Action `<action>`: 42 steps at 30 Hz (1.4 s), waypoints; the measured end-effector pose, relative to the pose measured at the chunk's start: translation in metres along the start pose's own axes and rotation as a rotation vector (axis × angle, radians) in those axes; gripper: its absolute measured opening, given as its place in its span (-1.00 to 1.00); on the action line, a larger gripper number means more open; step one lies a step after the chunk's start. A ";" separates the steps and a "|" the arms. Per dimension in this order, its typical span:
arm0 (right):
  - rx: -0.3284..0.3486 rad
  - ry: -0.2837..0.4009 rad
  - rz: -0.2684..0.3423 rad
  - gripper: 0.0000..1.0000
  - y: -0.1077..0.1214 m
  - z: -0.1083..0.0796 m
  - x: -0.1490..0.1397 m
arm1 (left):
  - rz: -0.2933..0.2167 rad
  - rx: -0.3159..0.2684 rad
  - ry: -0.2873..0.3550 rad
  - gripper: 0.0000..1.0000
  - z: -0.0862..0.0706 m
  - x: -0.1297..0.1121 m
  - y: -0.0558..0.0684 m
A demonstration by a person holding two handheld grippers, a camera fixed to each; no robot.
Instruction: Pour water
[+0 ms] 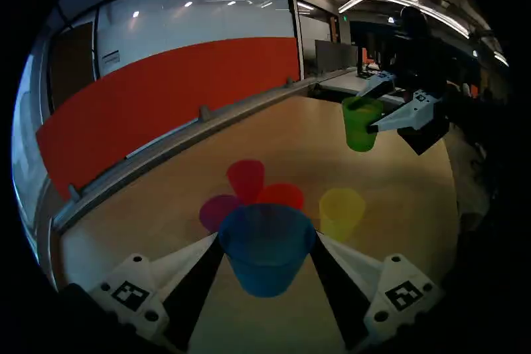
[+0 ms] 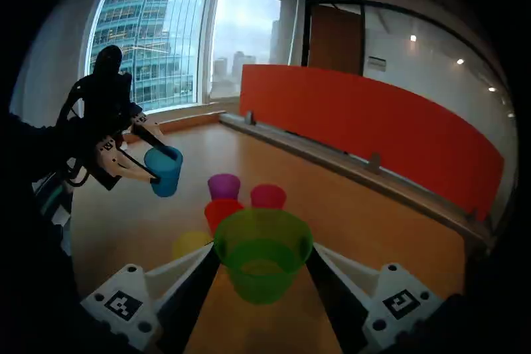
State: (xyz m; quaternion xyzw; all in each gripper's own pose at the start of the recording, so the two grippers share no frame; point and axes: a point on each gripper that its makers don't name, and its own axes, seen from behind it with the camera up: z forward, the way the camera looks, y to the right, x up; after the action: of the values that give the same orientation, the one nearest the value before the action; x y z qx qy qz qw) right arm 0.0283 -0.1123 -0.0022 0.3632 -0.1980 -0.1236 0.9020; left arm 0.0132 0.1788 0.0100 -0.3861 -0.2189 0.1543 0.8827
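Blue cup [image 1: 265,271] sits pinched upright in my left hand-held gripper [image 1: 265,236] at 6 o'clock, above the desk [image 1: 166,221]. My right hand-held gripper [image 2: 263,248] clamps a green cup [image 2: 263,284]. Toward 12 o'clock a pink cup [image 1: 245,178], a red cup [image 1: 284,194], a purple cup [image 1: 214,211] and a yellow cup [image 1: 342,211] stand clustered.

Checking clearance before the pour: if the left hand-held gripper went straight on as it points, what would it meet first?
Likely the purple cup or the red cup, standing on the table just beyond the blue cup it holds; which comes first is unclear.
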 end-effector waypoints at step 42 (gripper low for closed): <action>0.061 -0.196 0.008 0.80 -0.011 0.040 -0.080 | -0.083 -0.100 -0.162 0.75 0.056 -0.069 0.010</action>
State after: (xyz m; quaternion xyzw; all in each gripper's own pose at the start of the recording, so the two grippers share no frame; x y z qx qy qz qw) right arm -0.0617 -0.1156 -0.0050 0.3758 -0.2904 -0.1487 0.8674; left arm -0.0752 0.1898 0.0182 -0.4063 -0.3130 0.1372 0.8474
